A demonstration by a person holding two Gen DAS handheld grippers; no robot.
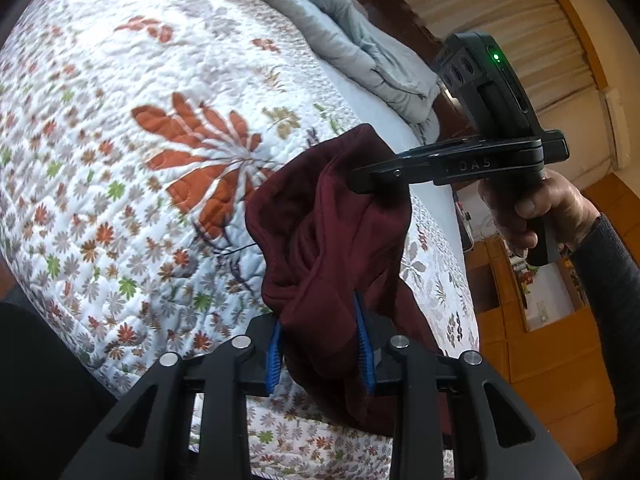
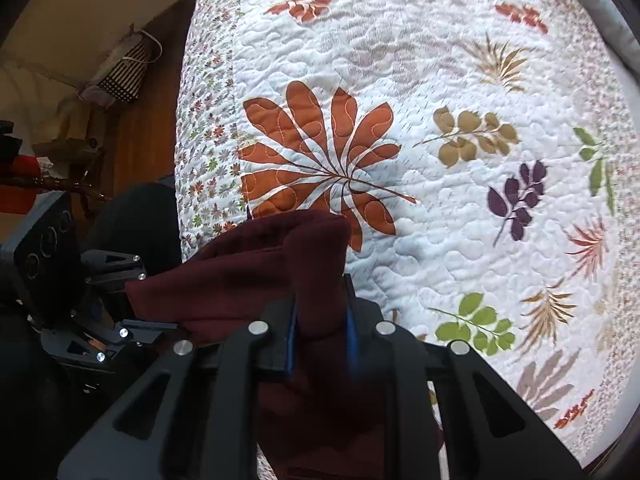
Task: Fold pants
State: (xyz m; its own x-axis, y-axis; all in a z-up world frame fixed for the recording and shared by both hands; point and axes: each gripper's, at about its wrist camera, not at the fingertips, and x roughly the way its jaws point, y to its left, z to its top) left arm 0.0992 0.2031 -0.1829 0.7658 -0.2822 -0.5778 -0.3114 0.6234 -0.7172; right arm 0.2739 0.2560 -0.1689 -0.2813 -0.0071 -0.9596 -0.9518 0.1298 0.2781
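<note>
The dark maroon pants (image 1: 320,240) hang bunched in the air above a floral quilt (image 1: 140,80), held by both grippers. In the left wrist view my left gripper (image 1: 320,320) is shut on a fold of the pants, its blue pads (image 1: 276,344) pressed into the cloth. My right gripper (image 1: 360,179) reaches in from the right, held by a hand (image 1: 532,208), and pinches the upper edge. In the right wrist view my right gripper (image 2: 322,308) is shut on a raised fold of the pants (image 2: 240,272). The left gripper (image 2: 156,300) grips the cloth at its left end.
The quilt (image 2: 440,80) covers a bed. A blue-grey blanket (image 1: 340,40) lies crumpled at the bed's far end. Wooden cabinets (image 1: 540,340) stand beyond the right side. A checked bag (image 2: 124,72) and clutter sit on the wooden floor to the left.
</note>
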